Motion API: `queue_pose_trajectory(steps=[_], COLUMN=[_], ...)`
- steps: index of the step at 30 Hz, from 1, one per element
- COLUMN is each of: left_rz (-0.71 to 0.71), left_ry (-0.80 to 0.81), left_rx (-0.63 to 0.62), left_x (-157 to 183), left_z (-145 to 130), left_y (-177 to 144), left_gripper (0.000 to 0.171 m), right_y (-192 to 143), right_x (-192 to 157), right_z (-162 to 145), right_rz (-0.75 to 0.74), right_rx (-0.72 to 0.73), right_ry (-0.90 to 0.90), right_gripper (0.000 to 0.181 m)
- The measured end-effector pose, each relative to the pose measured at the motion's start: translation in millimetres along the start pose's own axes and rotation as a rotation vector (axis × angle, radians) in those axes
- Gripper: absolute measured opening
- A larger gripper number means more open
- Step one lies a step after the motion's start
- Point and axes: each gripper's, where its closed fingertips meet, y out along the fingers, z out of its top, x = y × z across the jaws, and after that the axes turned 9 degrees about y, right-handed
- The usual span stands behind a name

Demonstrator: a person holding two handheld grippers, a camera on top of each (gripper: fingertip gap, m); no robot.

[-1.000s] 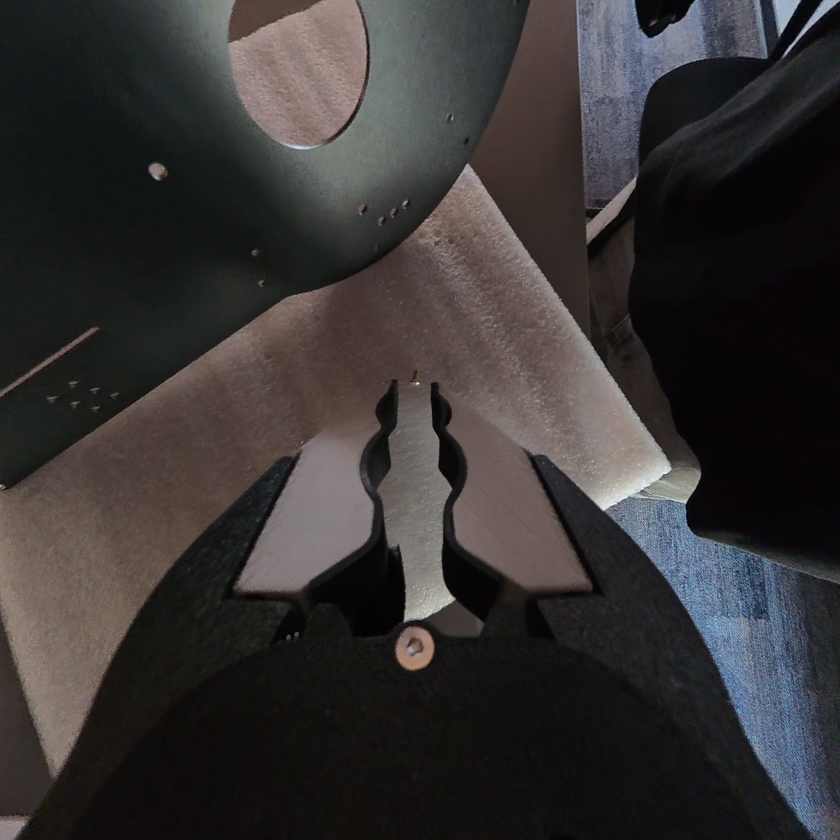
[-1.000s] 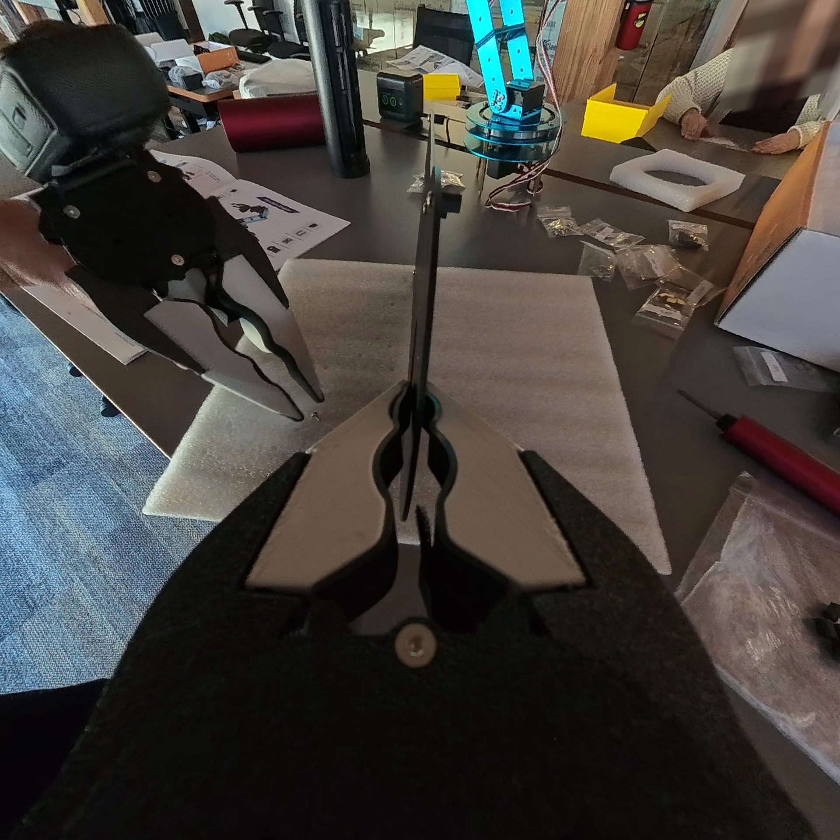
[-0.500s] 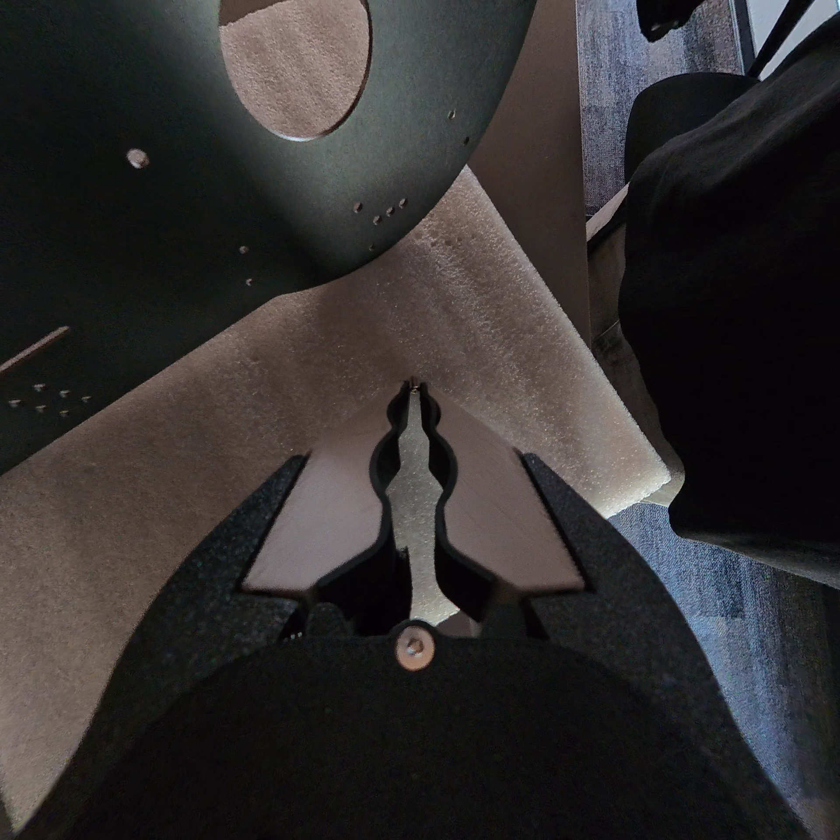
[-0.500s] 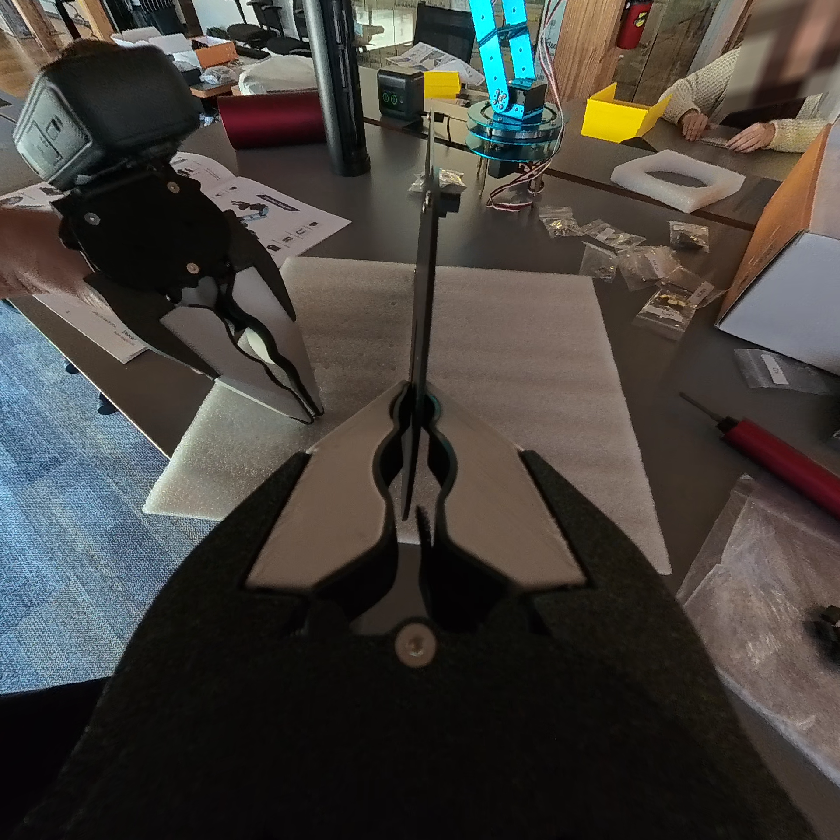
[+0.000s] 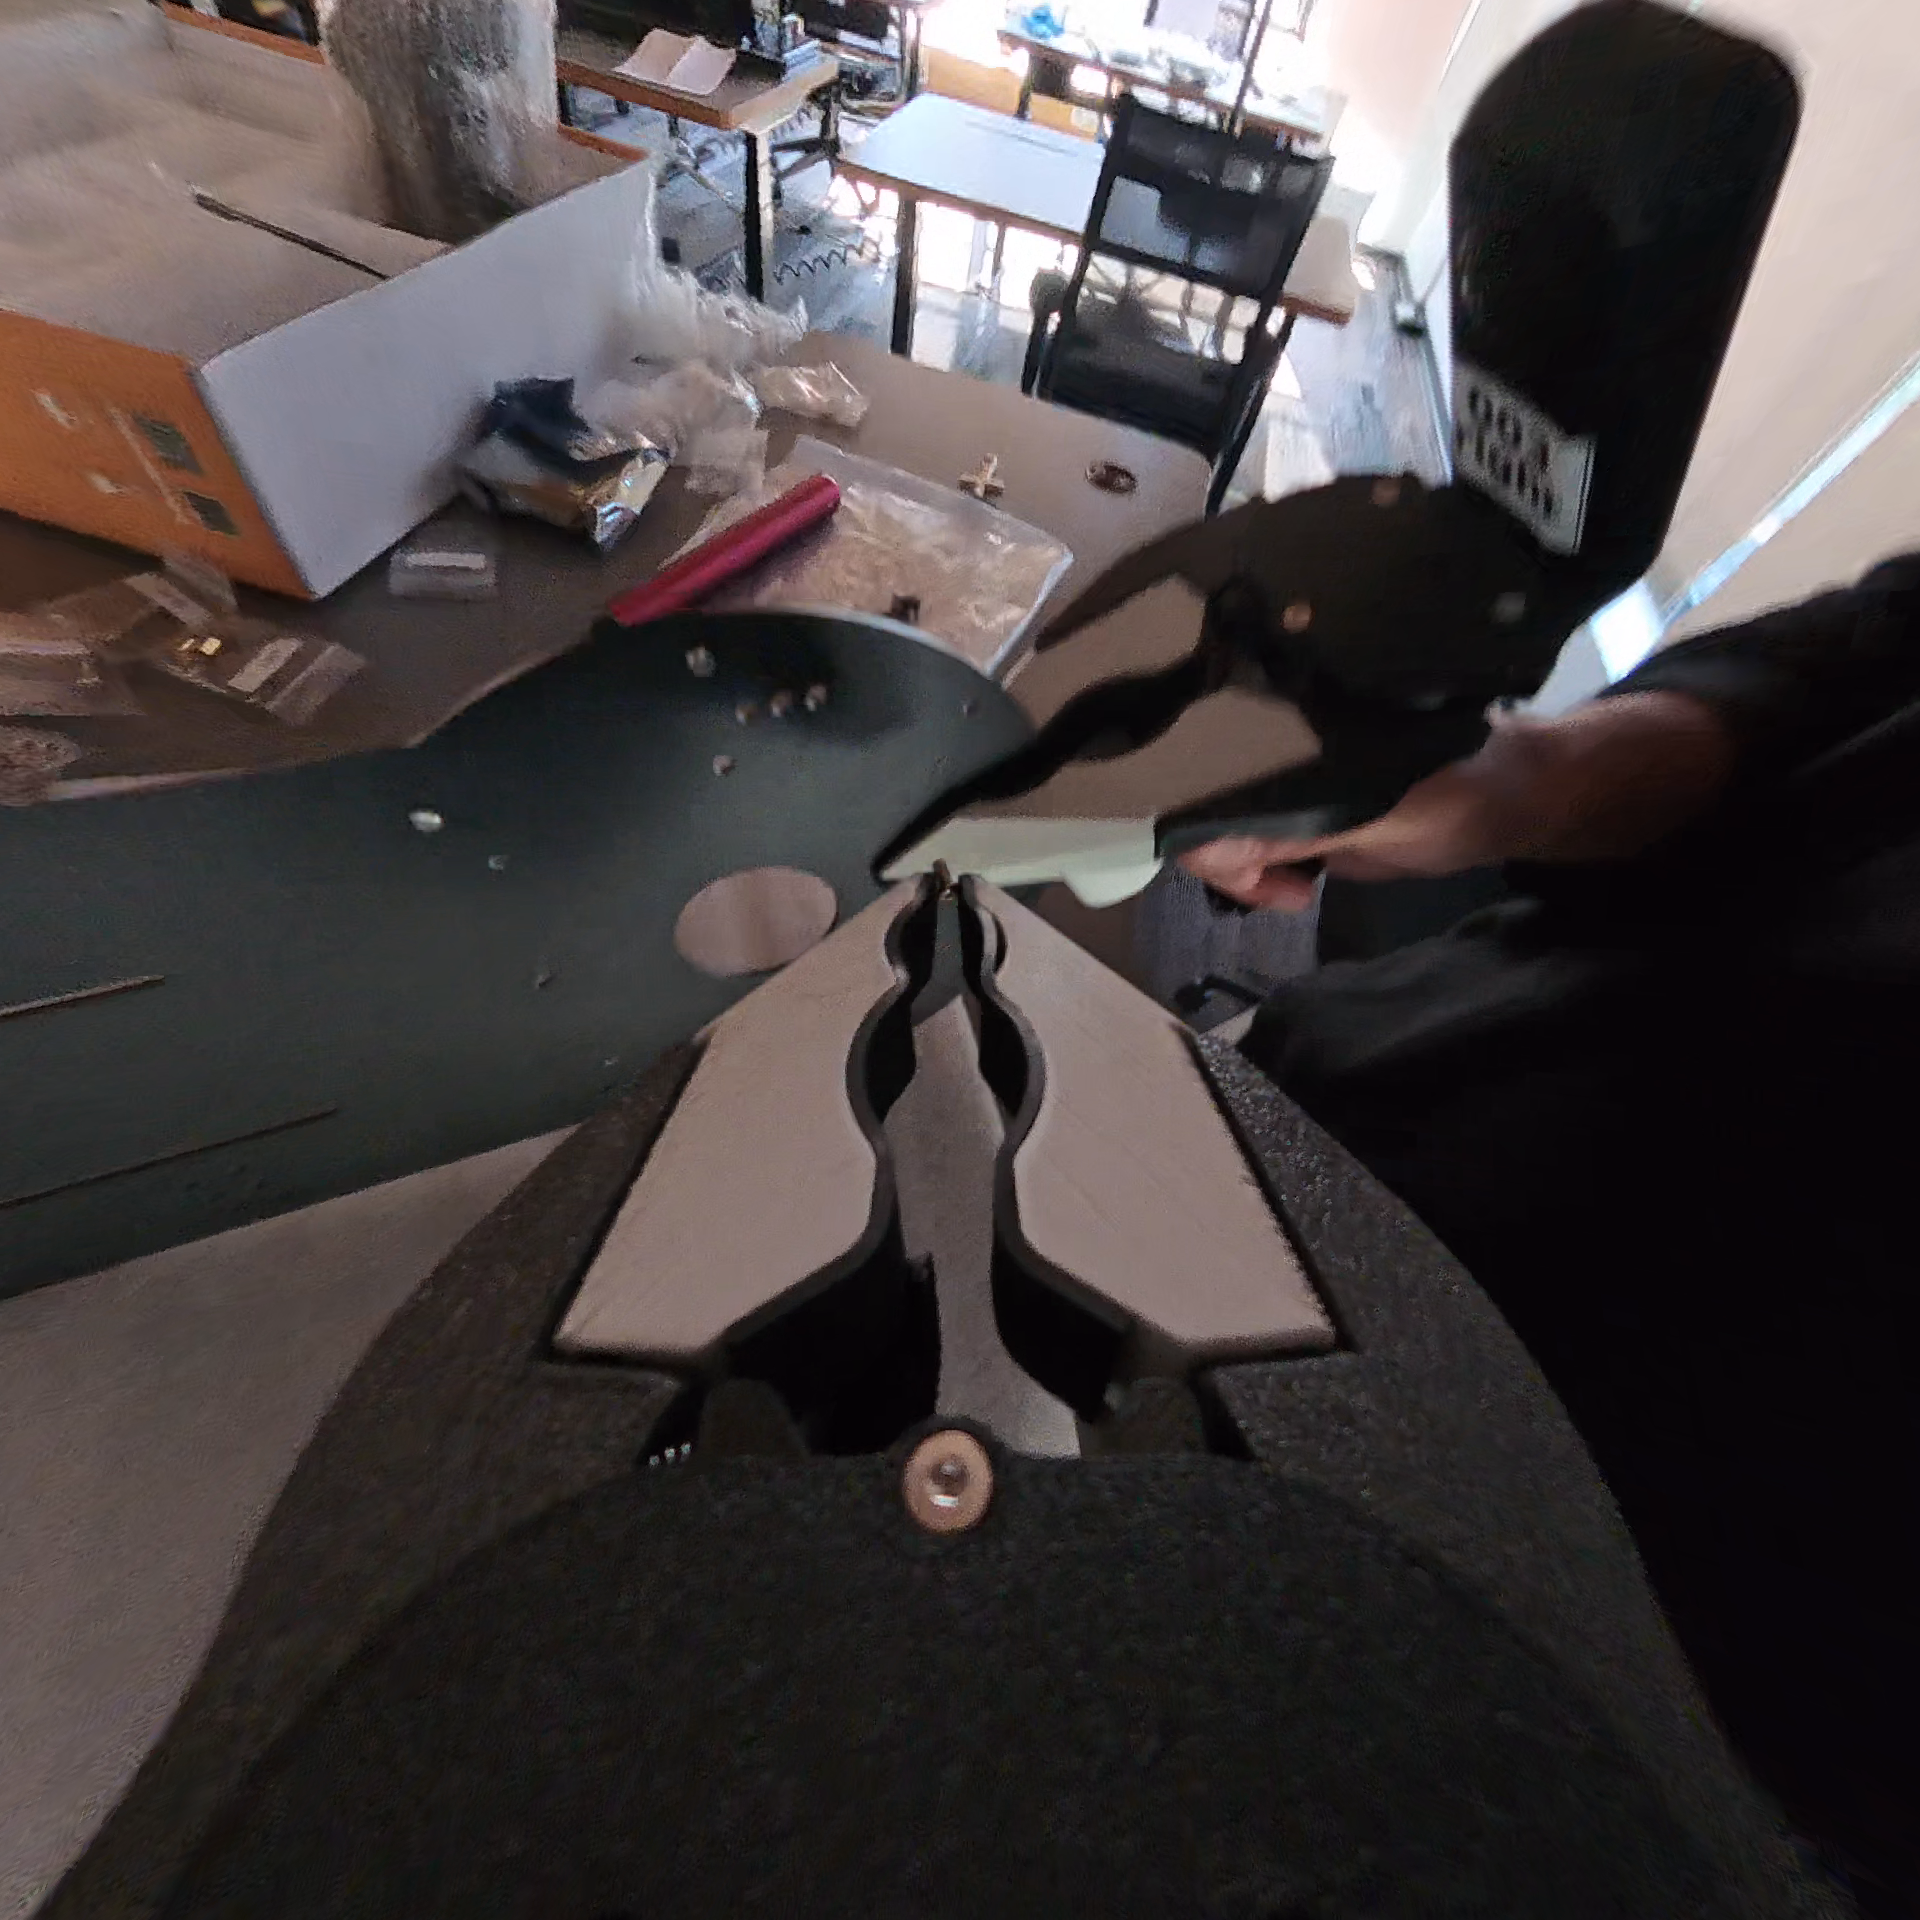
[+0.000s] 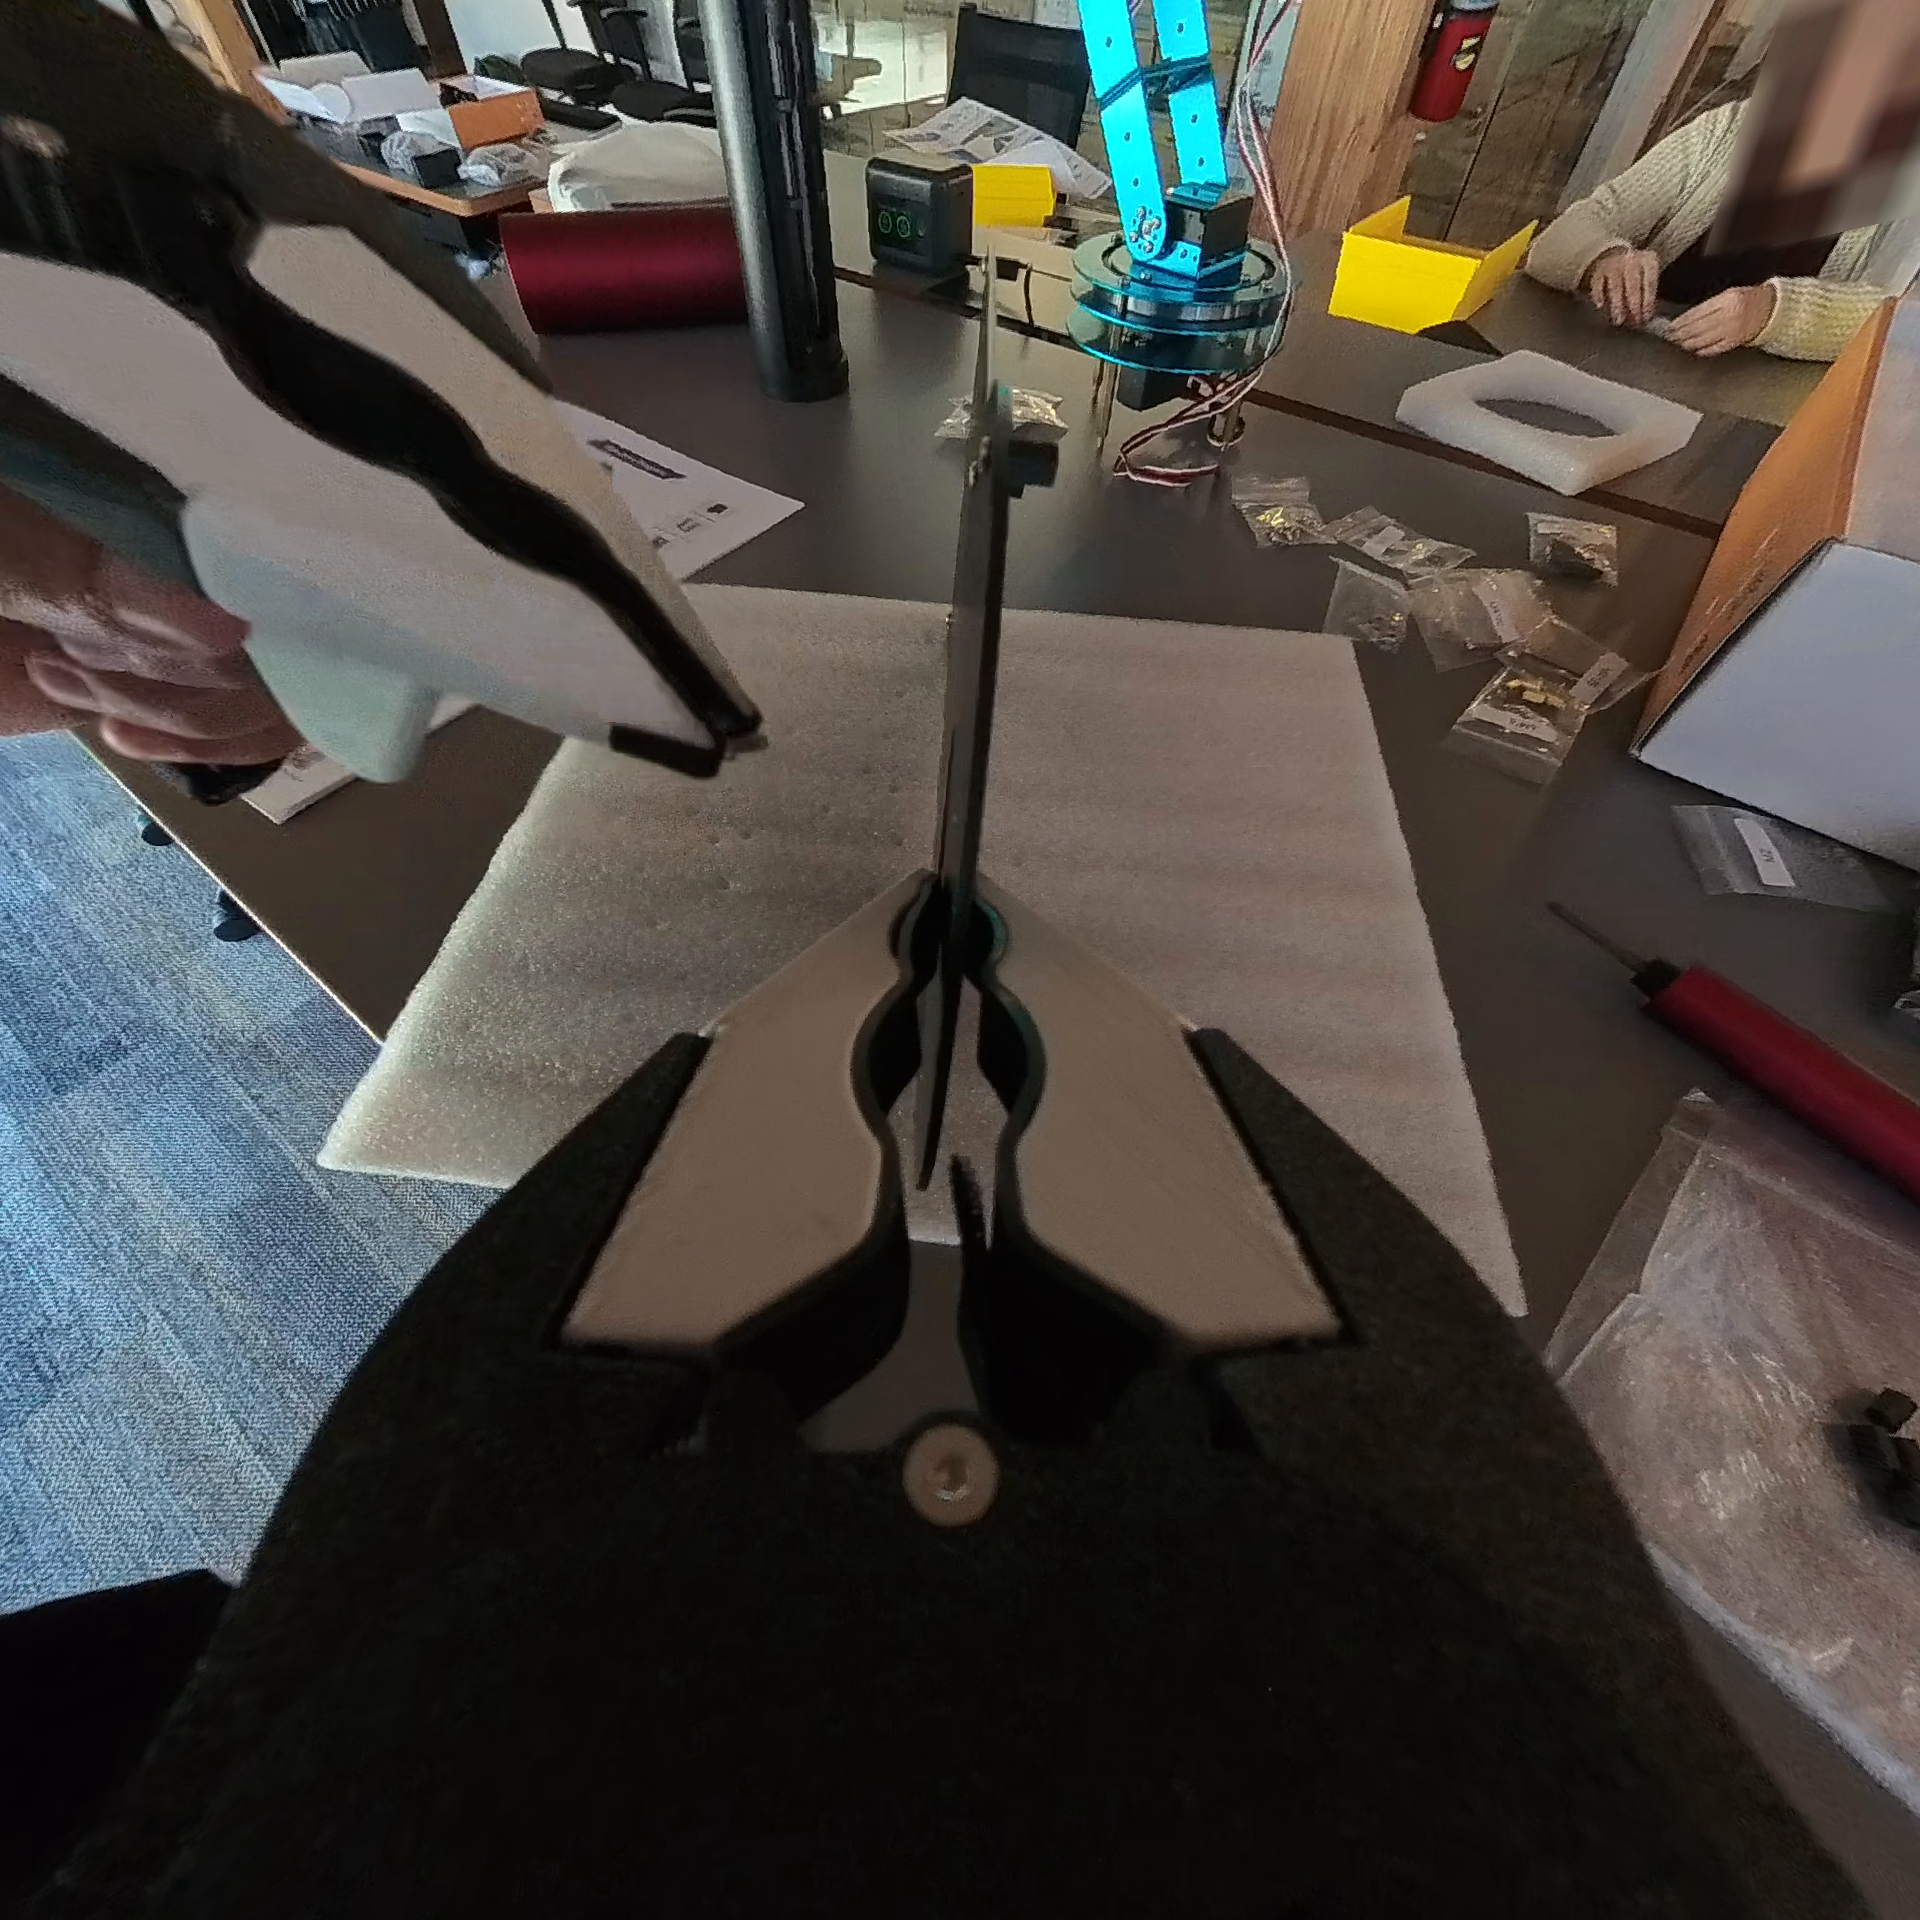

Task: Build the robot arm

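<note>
My right gripper [image 6: 951, 909] is shut on the edge of a flat black metal plate [image 6: 971, 675] and holds it upright, edge-on, above a white foam sheet [image 6: 1195, 790]. In the left wrist view the plate [image 5: 416, 883] shows its face, with a round hole and several small holes, and the right gripper [image 5: 914, 857] clamps its rim. My left gripper [image 5: 943, 885] is shut on a small screw [image 5: 942, 871], raised off the foam, with its tips close to the plate's face by the round hole. The left gripper also shows in the right wrist view [image 6: 727, 740], just left of the plate.
A red-handled screwdriver [image 6: 1787, 1060], clear bags of small parts [image 6: 1455, 603], an orange and white box [image 6: 1818, 675] and plastic wrap [image 6: 1766, 1299] lie to the right. A blue robot arm [image 6: 1164, 156], a black post [image 6: 779, 208], a yellow bin [image 6: 1423, 265] and a seated person [image 6: 1683, 229] are behind. The tips of one gripper are about 5 centimeters away from the tips of the other.
My left gripper closed on the small screw lying on the foam, then lifted it and swung up toward the plate. The right gripper kept the plate still.
</note>
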Motion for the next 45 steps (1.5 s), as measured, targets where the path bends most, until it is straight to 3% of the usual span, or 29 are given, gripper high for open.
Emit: queue_pose_trajectory(steps=[4,9,19,26,45], left_rz=[-0.023,-0.023,-0.044,-0.037,-0.077], left_ry=[-0.11,-0.128,-0.042,0.11,0.196], left_rx=[0.049,-0.007,-0.05,-0.041,0.001], left_x=[2.3,0.5,4.4,7.9,6.5], left_z=[23.3,22.6,23.9,26.8,25.4], left_y=[9.8,23.0,32.4,31.9,28.3], left_gripper=[0.003,0.001,0.0,0.0,0.0], right_y=[0.0,-0.1,-0.1,-0.2,-0.3], right_x=[2.4,1.8,2.1,1.9,-0.5], right_z=[0.1,0.2,0.2,0.1,-0.2], right_rz=[0.01,0.014,0.019,0.018,0.016], right_rx=[0.001,0.002,0.001,-0.002,-0.008], right_ry=[0.015,0.006,0.003,0.0,-0.004], right_gripper=[0.001,0.001,0.001,0.001,0.0])
